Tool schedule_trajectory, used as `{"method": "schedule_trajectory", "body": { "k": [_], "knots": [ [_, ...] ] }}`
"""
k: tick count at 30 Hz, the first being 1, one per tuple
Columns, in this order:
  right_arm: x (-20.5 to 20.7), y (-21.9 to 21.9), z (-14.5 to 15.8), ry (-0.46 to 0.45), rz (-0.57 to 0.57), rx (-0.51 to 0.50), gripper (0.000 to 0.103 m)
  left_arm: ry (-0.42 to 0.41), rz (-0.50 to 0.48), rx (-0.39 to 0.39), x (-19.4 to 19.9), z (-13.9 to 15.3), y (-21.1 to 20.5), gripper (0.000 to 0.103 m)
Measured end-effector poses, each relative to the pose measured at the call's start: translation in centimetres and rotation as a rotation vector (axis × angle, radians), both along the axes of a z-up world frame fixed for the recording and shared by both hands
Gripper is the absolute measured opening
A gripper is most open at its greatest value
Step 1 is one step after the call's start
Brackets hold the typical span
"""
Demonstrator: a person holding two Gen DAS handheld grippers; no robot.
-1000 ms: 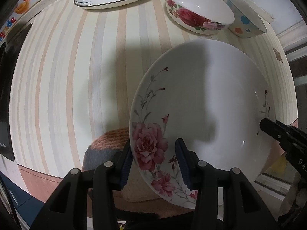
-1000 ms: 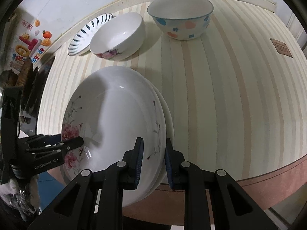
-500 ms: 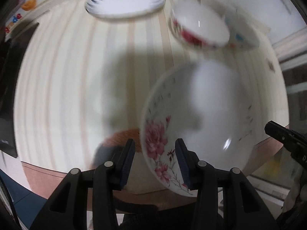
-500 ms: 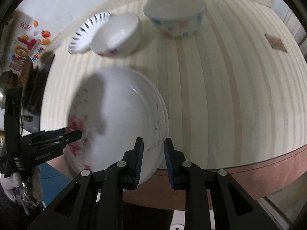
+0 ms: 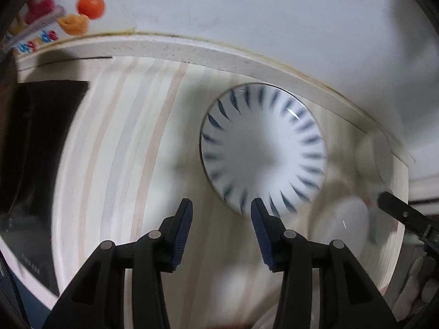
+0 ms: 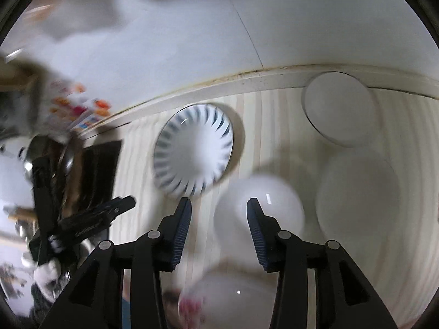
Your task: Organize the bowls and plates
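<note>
Both views are blurred by motion. A white plate with dark blue radial strokes (image 5: 263,148) lies on the striped table near the back rim; it also shows in the right wrist view (image 6: 193,148). My left gripper (image 5: 221,216) is open and empty just in front of that plate. My right gripper (image 6: 219,215) is open and empty, over a white bowl (image 6: 259,211). Two more bowls (image 6: 356,192) (image 6: 338,109) stand to the right. The floral plate (image 6: 219,298) lies below the right gripper, near the front edge.
The striped table (image 5: 115,150) ends at a raised pale back rim (image 5: 192,52) against a white wall. A black panel (image 5: 33,142) lies at the left. The left gripper (image 6: 90,219) shows at the left of the right wrist view.
Both grippers let go of the floral plate and opened wide. Both moved forward toward the back of the table; the blue-striped plate is now close in front.
</note>
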State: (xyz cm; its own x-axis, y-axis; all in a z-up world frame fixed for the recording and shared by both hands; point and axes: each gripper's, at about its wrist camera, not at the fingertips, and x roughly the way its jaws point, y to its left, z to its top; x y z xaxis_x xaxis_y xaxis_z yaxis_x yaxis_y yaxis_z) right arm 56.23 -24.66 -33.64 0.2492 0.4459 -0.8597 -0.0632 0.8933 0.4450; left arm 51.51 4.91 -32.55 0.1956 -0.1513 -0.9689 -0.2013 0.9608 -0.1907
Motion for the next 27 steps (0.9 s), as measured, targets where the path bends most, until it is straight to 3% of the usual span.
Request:
{"method": "schedule_trajectory", "body": {
  "k": [4,8,11,12,19,27],
  "knots": [
    [6.4,2.9,-4.8,0.08,0.01,-0.038,0.045,0.042,0.004,0.013,3.2,-3.1,0.5,0.042],
    [9.5,5.1,-8.6,0.122,0.044,-0.104,0.042,0.06,-0.022,0.007,4.8,-5.2,0.1,0.042],
    [10.5,6.0,-10.6,0.139,0.07,-0.155,0.031,0.037,-0.038,0.025,4.8,-5.3,-0.5,0.039],
    [10.6,6.3,-11.0,0.139,0.081,-0.16,0.02,0.03,-0.042,0.041,4.6,-5.2,-0.8,0.038],
    [9.3,6.9,-10.4,0.06,0.116,-0.202,0.018,0.02,-0.025,0.044,3.3,-5.0,-1.5,0.033],
    [6.3,6.1,-7.8,-0.003,0.137,-0.218,0.018,-0.041,-0.042,0.043,0.1,-1.1,-2.6,0.033]
  ]
}}
